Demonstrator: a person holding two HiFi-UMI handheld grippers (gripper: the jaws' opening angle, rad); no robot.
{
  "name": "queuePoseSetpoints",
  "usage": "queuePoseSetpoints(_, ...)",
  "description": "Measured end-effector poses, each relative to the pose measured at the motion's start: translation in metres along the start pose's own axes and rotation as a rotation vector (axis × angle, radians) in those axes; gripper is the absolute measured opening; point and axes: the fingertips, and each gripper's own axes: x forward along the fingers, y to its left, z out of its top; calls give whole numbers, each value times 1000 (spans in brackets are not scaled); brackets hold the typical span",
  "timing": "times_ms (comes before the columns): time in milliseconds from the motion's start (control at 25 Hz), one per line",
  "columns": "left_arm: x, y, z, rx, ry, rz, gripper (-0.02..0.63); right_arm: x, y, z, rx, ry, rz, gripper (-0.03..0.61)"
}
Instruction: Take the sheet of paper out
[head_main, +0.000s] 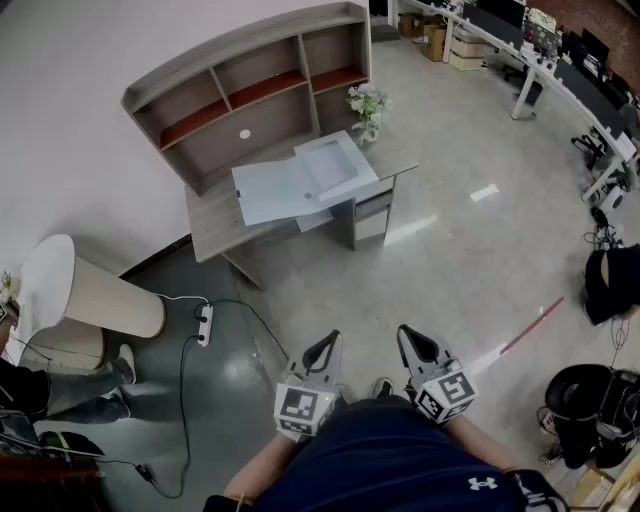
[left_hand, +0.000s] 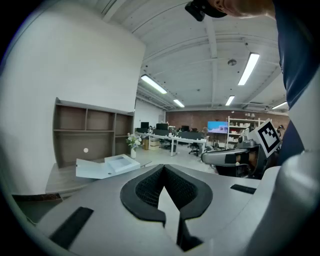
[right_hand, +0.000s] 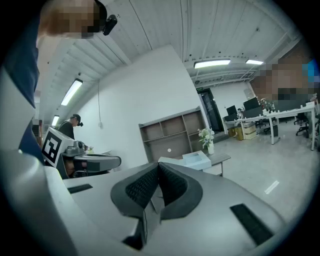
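Both grippers hang close to the person's body, well apart from the work. The left gripper (head_main: 325, 345) has its fingers (left_hand: 145, 187) pressed together on nothing, and the right gripper (head_main: 415, 340) has its fingers (right_hand: 172, 187) closed and empty as well. Across a stretch of floor stands the desk (head_main: 215, 225) with a shelf unit (head_main: 250, 90) on its back. On the desk lies an open file box (head_main: 300, 180), pale inside; the sheet of paper presumably lies in it, though from here it cannot be told apart from the box.

The task has hardly begun, and the risks lie ahead. A power strip (head_main: 203, 325) and its cable trail over the floor left of the way – a careless step could catch them. The vase of flowers (head_main: 367, 105) stands just beside the box's far corner, so a wide reach may tip it. A flat sheet gives the fingers little to pinch; they may crumple it, or drag the light box along unless the other gripper steadies it
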Motion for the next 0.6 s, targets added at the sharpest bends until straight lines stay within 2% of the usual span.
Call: queuePoseSetpoints(600,38,-34,6,16,41,-8,14,-16,-43,7,50,-37,43,14)
